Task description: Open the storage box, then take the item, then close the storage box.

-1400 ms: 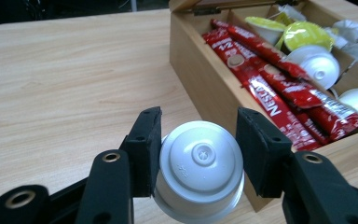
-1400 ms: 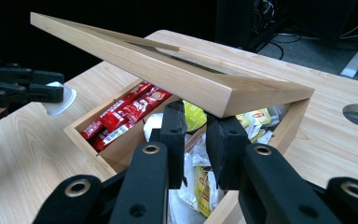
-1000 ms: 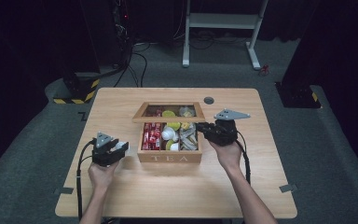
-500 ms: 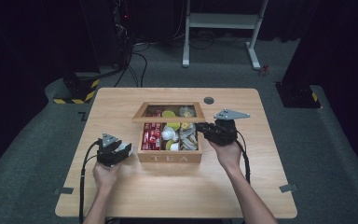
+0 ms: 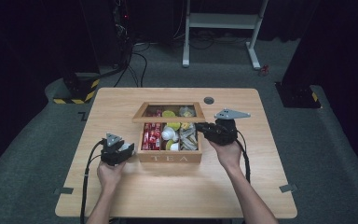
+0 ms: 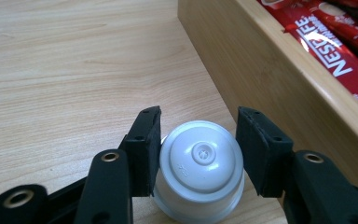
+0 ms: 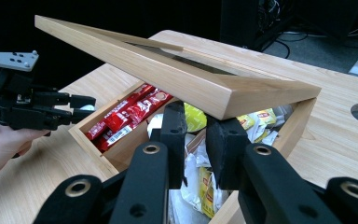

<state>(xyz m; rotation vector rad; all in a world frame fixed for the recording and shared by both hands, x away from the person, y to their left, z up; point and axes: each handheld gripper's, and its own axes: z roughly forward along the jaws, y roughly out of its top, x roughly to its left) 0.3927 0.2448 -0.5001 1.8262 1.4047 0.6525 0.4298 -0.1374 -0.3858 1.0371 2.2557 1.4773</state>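
Closest to the person, two hands come up from the bottom of the high view, each one holding a gripper over the wooden bench; the left gripper sits low by the front left corner of the tea box, just beside its wall; in the left gripper view its jaws are partly open with a small white capsule between them; the capsule stands on the bench with its round flat end up; the left jaw pad touches its side, and the right pad is very close, but I cannot tell if it touches; the light wood wall of the box runs just beside the capsule on the right; a bit farther on, the right gripper is at the right side of the box, near its rim; in the right gripper view its jaws are almost closed, with a thin gap and nothing seen between them; they sit just under the lifted lid, and I cannot tell if they touch it; the lid is tilted up over the box; inside lie red stick packets on the left side, and yellow tea bags and white wrappers on the right; past the box, a round dark hole shows in the bench top; far back, on the grey floor, stand white frame legs and black cables.
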